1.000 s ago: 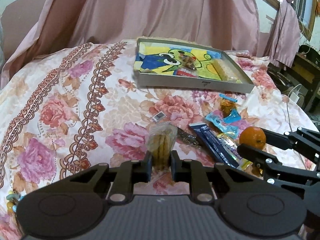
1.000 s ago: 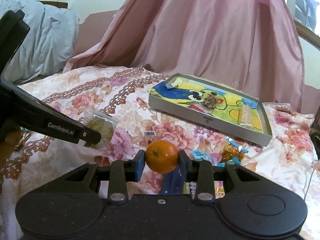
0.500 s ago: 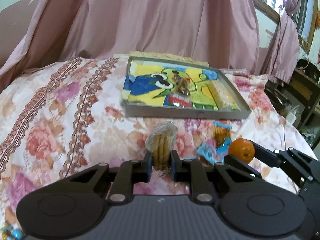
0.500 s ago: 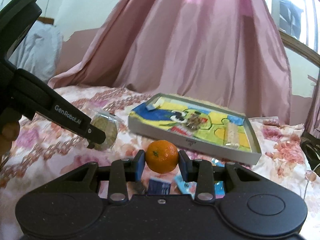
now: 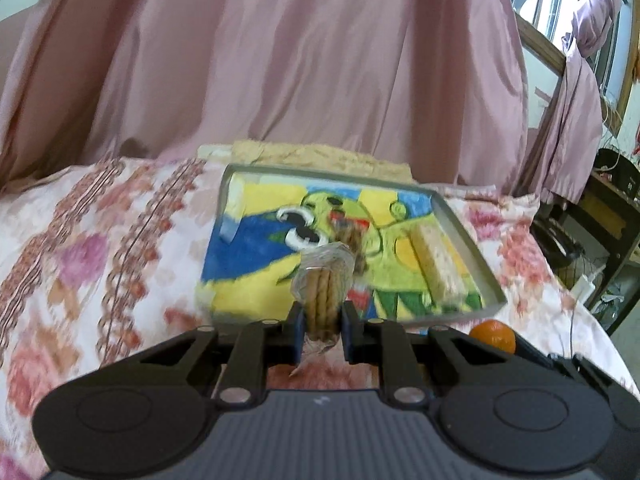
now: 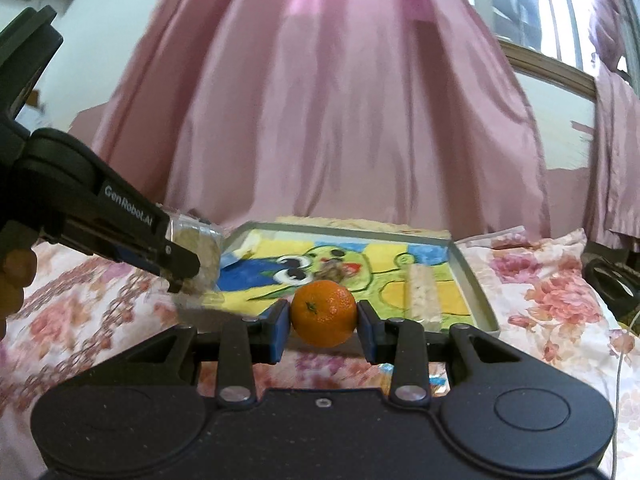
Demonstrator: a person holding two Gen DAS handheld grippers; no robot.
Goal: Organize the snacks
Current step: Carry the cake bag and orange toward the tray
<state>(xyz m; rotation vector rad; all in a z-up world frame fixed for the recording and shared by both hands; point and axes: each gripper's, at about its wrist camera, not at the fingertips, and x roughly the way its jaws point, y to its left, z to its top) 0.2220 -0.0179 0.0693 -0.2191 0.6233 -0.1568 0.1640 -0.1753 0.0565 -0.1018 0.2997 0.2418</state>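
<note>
Clear-wrapped biscuit packet [image 5: 323,280] is pinched in left gripper [image 5: 320,330]; judged light, brittle, slippery; firm orange [image 6: 323,307] is clamped at its widest girth by right gripper [image 6: 323,330].

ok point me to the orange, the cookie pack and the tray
orange [image 6: 323,313], right wrist view, middle of its peel
cookie pack [image 5: 323,285], left wrist view, stacked cookies above the pads
tray [image 5: 470,236], left wrist view, grey right wall
</note>
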